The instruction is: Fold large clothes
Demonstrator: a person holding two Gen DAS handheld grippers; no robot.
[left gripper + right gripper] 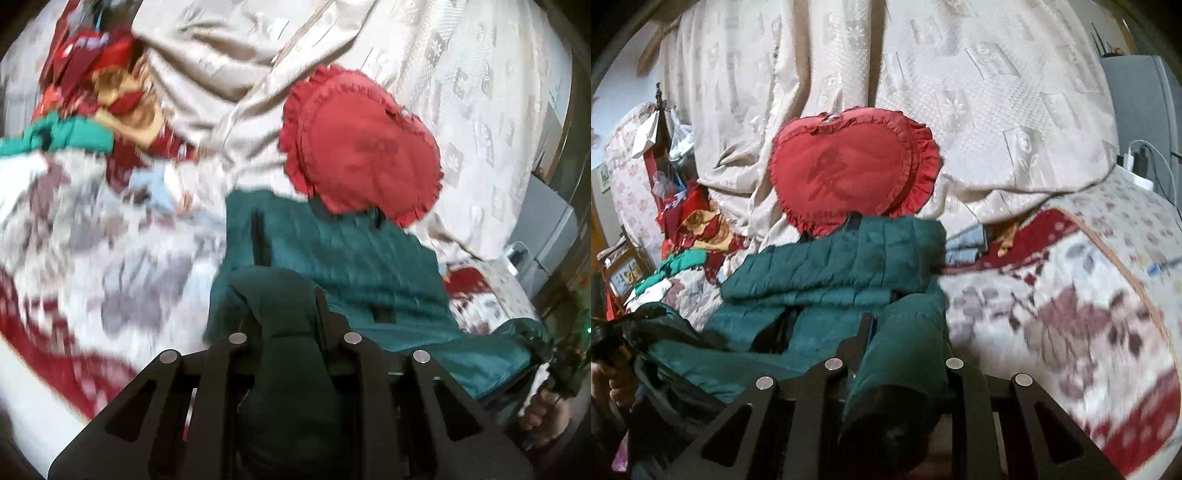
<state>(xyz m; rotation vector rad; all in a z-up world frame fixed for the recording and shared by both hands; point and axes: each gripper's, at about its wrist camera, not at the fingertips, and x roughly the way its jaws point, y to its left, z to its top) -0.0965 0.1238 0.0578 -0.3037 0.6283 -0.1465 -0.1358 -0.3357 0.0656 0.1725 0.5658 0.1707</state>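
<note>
Green quilted jacket (332, 251) — both tongs, left (291, 321) and right (905, 332), clenched on it.

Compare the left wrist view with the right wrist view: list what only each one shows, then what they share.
Only the left wrist view shows the right gripper from outside, at the far end of the green quilted jacket.

Only the right wrist view shows the white charger plugged in at the right edge, and the left gripper from outside.

Both show the jacket bunched between each camera's own fingers, the red heart-shaped pillow beyond it, the beige patterned cover, and the floral bedspread.
</note>
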